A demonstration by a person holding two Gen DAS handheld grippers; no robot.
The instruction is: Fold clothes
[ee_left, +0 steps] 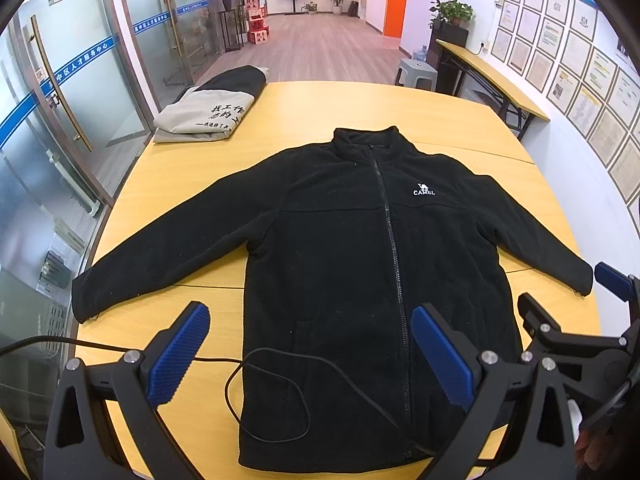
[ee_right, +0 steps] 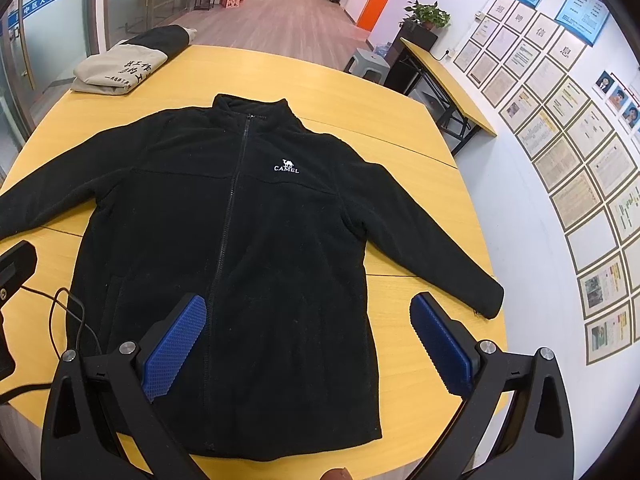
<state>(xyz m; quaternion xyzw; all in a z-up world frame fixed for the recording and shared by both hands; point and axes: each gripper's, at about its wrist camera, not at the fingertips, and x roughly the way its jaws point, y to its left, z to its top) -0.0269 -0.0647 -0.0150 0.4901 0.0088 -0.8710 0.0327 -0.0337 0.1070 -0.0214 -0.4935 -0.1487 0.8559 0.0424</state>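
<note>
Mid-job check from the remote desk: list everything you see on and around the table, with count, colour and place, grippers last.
fleece jacket: 1, black, spread flat front-up mid-table, zipped, sleeves out to both sides
folded garment: 1, beige and black with printed characters, far left corner of the table
cable: 1, black, looped across the jacket's lower left hem
table: 1, yellow wood
side table: 1, yellow top, against the right wall
stool: 1, grey, beyond the table
potted plant: 1, green, on a dark cabinet by the right wall
framed papers: many, right wall
left gripper: 1, black with blue pads, open, over the hem
right gripper: 1, same, open, over the hem
</note>
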